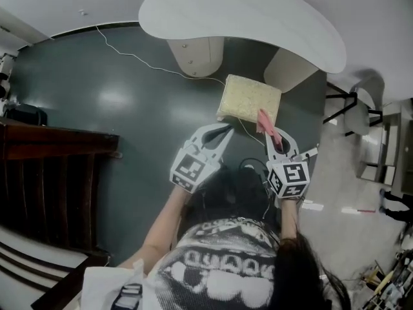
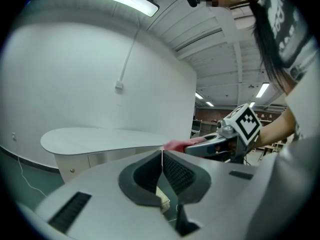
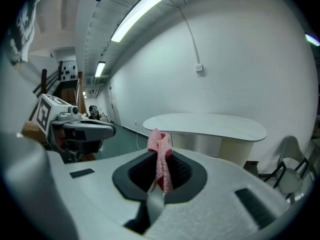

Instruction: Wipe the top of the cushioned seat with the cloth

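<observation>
A square cream cushioned seat (image 1: pixel 250 99) stands on the dark floor just in front of the white table. My right gripper (image 1: pixel 278 137) is shut on a pink cloth (image 1: pixel 267 124), held at the seat's near right corner; the cloth (image 3: pixel 160 160) sticks up between the closed jaws in the right gripper view. My left gripper (image 1: pixel 226 130) hovers at the seat's near left edge, jaws shut with nothing between them (image 2: pixel 162 154). A corner of the seat (image 2: pixel 162 200) shows below those jaws.
A curved white table (image 1: pixel 245 15) on two pedestals stands beyond the seat. A thin white cable (image 1: pixel 148 60) runs across the dark green floor. Dark wooden furniture (image 1: pixel 51 173) fills the left. Black-legged chairs (image 1: pixel 352 105) stand at right.
</observation>
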The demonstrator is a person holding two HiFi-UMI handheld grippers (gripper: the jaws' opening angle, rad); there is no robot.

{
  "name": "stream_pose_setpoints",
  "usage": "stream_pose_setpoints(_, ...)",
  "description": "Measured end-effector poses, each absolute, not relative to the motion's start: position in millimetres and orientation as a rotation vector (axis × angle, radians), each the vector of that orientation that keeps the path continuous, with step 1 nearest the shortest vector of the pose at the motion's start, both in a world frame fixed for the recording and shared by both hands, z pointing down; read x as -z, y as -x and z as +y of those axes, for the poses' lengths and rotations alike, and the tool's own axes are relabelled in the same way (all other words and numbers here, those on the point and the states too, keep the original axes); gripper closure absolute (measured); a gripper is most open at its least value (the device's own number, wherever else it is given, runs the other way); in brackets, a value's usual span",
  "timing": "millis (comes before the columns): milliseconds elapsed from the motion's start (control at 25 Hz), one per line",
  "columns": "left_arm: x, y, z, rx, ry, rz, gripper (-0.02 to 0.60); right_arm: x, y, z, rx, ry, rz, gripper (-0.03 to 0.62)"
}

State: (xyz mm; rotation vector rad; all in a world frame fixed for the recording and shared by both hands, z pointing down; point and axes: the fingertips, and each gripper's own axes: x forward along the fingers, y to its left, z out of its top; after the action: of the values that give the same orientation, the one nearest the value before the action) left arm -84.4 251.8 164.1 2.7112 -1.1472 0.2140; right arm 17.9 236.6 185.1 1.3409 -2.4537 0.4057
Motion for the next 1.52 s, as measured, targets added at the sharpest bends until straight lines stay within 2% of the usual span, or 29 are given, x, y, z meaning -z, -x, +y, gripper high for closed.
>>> stream_pose_setpoints(520, -212.5, 51.2, 170.4, -0.303, -2.702, -1.076, 0.575, -263.6, -45.9, 117.6, -0.490, -1.313, -2.394, 0.582)
stream_pose_setpoints(760, -246.7, 43.0, 95.2, -0.389, -2.688, -1.101, 0.575, -351.1, -44.2, 34.0, -0.621, -1.250, -2.338, 0.582)
stream_pose_setpoints(1120, -336.2, 41.0, -0.5, -0.457, -2.661, -1.093, 0.575, -516.2, -25.4, -52.8, -1.074, -1.268, -2.229, 0.582)
stream_pose_setpoints(1520, -438.4, 69.3, -28.9, -0.528, -2.599, -1.019, 0.575, -646.5, 42.3, -91.2, -1.167, -1.191, -2.121, 0.582)
